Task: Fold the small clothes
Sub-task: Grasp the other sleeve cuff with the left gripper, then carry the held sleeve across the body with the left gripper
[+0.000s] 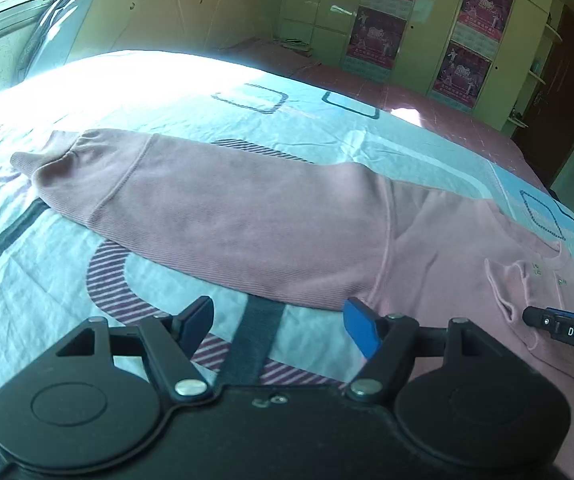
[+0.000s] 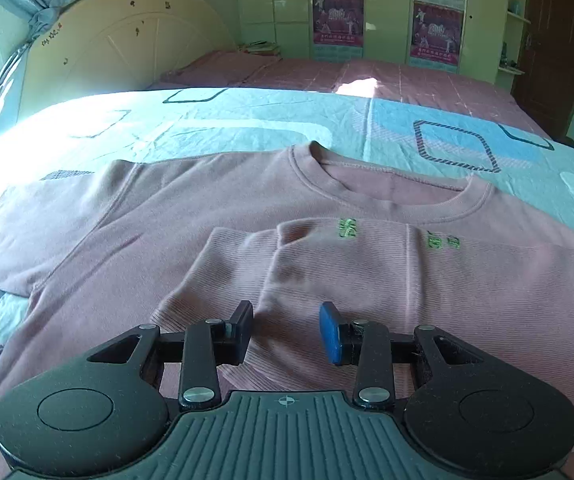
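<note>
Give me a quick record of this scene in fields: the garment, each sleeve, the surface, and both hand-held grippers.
garment: pink sweatshirt, lying flat, front up, green embroidery below the collar
folded sleeve: right sleeve laid across the chest
other sleeve: left sleeve stretched out sideways on the bed
surface: bedsheet, light blue with a square pattern
left hand-held gripper: open, empty, just short of the outstretched sleeve
right hand-held gripper: open, empty, above the folded sleeve
</note>
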Tool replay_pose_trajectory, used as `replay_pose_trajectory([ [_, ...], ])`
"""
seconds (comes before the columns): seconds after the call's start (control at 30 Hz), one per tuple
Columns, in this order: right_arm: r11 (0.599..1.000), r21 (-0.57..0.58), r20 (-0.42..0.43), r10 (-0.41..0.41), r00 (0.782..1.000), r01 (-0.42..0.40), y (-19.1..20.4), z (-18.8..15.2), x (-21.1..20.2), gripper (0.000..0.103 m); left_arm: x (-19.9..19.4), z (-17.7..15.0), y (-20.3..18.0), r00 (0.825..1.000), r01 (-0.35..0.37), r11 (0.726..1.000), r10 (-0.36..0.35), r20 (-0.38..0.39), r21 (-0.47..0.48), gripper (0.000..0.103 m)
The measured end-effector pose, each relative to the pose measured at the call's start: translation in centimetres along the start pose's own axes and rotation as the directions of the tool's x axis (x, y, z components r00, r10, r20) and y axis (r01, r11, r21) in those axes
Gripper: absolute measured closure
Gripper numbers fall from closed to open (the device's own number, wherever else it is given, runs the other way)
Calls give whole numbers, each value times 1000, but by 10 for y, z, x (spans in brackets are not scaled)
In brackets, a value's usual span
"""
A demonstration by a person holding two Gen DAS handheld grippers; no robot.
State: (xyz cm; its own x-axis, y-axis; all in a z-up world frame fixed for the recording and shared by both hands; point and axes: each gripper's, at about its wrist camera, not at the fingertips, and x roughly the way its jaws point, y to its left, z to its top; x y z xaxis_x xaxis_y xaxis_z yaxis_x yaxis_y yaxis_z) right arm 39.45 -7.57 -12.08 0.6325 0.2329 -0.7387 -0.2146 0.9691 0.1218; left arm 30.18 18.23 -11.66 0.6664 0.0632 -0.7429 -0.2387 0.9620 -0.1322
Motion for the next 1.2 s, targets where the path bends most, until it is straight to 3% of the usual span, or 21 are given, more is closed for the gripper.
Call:
replay_pose_trajectory([
  [0.2,997,-26,-20,-71,997,70,23,-2,18,66,8,20,69,999,-43,995,43,-1,-95,30],
  [0.43,994,-8,-17,-111,994,111,29,-5,18,66,20,32,137,997,-82,970,80,-19,-227,30],
  [0.6,992,1,-19,-125,992,126,32,-5,19,66,35,38,166,998,-63,952,61,-14,-298,31],
  [0.83,992,32,-18,-126,992,126,30,-6,18,65,62,61,192,997,-35,933,58,54,-357,34],
  [0.9,991,38,-19,-126,992,127,30,-6,18,65,70,67,196,995,-36,930,68,76,-365,43],
  [1.03,991,50,-18,-123,992,124,29,-5,18,65,79,72,209,990,-43,909,95,105,-415,77],
  [1.2,991,62,-22,-119,993,120,27,-3,15,65,78,68,211,988,-36,906,97,124,-423,94],
])
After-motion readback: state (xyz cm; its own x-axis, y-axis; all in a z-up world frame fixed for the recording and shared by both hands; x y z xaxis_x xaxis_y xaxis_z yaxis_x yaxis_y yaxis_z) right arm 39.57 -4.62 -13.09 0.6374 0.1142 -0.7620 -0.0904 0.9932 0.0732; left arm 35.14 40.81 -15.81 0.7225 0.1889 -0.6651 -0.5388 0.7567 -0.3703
